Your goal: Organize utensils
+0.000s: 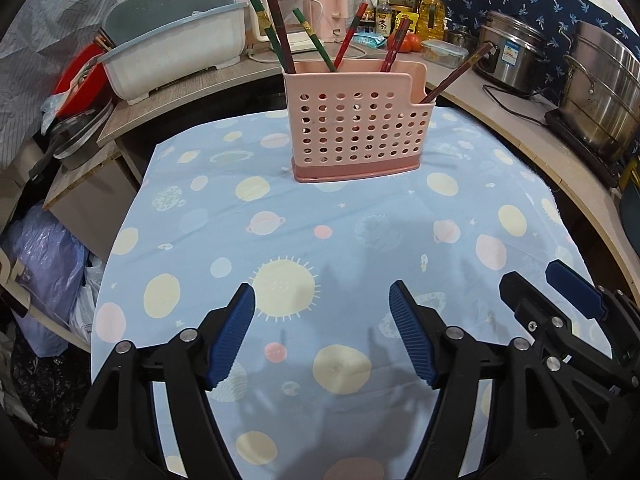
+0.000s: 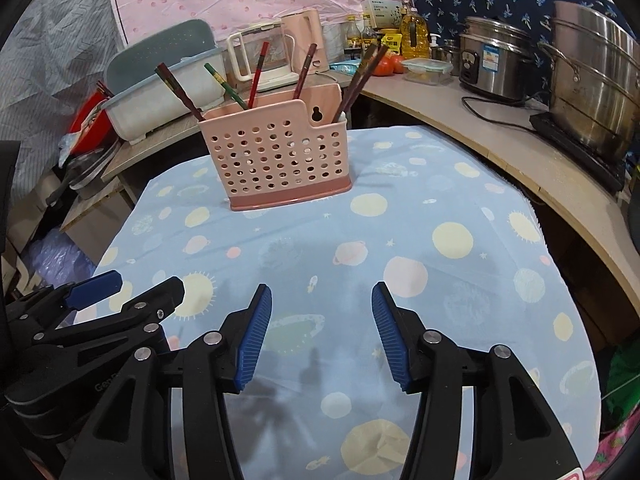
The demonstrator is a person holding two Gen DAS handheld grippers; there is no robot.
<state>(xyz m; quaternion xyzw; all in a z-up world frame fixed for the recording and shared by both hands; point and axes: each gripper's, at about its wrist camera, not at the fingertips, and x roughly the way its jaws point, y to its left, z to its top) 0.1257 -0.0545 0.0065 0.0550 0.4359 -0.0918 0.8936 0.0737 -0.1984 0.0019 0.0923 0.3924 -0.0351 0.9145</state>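
Blue-padded jaws of the left gripper (image 1: 322,334) hang spread over a blue tablecloth (image 1: 360,216) printed with suns and planets, nothing between them. Just to its right, the right gripper (image 2: 322,334) also stands apart and empty. Farther back, near the cloth's far edge, a pink perforated utensil holder (image 1: 354,128) stands upright with red, green and brown chopsticks (image 1: 280,30) leaning out of it. Behind on the left sits a grey-blue dish drainer (image 1: 176,44); on the right, steel pots (image 1: 596,92) line a curved counter (image 1: 532,136).
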